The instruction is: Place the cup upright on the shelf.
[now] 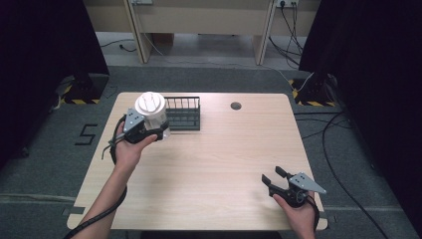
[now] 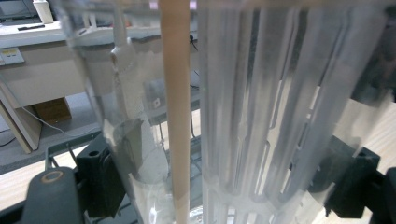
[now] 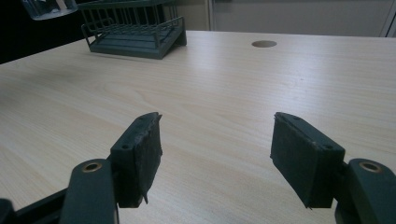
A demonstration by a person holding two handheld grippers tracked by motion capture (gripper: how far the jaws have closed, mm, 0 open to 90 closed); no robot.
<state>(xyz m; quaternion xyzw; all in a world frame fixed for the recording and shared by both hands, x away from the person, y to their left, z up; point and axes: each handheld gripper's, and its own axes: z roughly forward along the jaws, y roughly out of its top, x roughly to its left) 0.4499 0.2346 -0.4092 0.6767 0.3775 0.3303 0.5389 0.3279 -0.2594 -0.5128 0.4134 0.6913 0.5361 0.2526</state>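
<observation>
A clear ribbed plastic cup (image 1: 151, 107) with a white lid is held off the table at the back left. My left gripper (image 1: 159, 131) is shut on its lower body. In the left gripper view the cup (image 2: 261, 116) stands between the two black pads (image 2: 100, 179), with a pale beige stick (image 2: 176, 107) upright inside or behind it. The cup's base (image 3: 49, 7) shows at the top left of the right gripper view. Right beside the cup sits a dark wire basket (image 1: 184, 113). My right gripper (image 1: 271, 174) hovers open and empty at the table's front right, and its own view has its jaws (image 3: 217, 154) wide apart over bare wood.
The light wooden table (image 1: 224, 159) has a round cable hole (image 1: 236, 105) near its back edge. The basket (image 3: 135, 32) stands far off to the left in the right gripper view. Cables and dark curtains surround the table on the floor.
</observation>
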